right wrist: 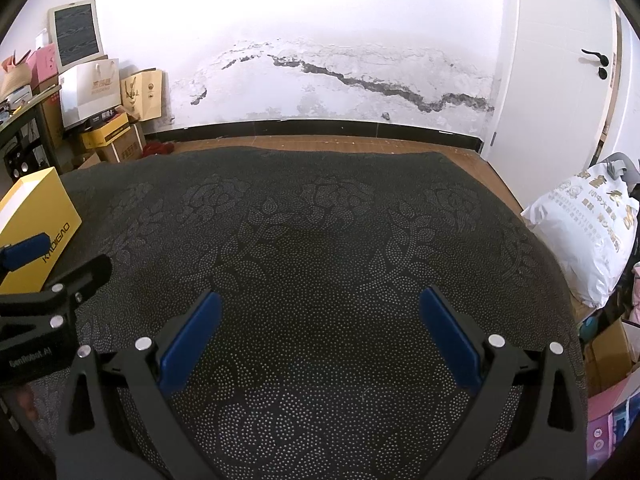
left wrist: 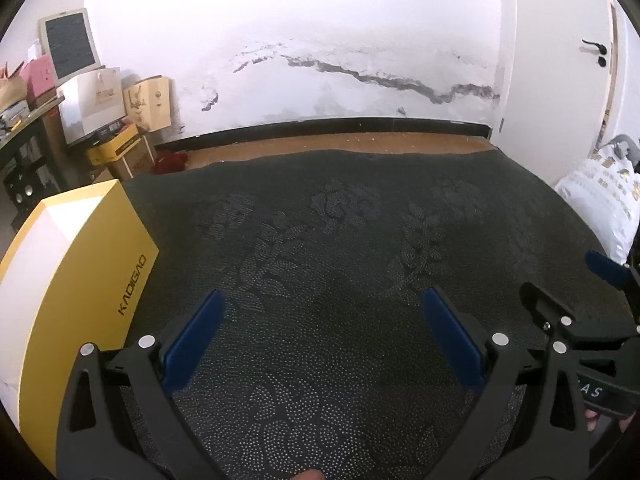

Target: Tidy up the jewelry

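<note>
A yellow KADIGAO box (left wrist: 80, 280) with a white top stands at the left edge of the dark patterned table cloth (left wrist: 340, 240). It also shows in the right wrist view (right wrist: 40, 216) at far left. My left gripper (left wrist: 324, 304) is open and empty, low over the cloth, just right of the box. My right gripper (right wrist: 320, 304) is open and empty over the middle of the cloth. Each gripper shows at the edge of the other's view: the right gripper (left wrist: 568, 292) and the left gripper (right wrist: 52, 256). No jewelry is in view.
Cardboard boxes and paper bags (left wrist: 104, 112) are stacked on the floor and shelves at far left. A white printed sack (right wrist: 584, 232) leans off the table's right side. A cracked white wall (right wrist: 320, 60) and a door (right wrist: 560, 60) stand beyond the wooden floor.
</note>
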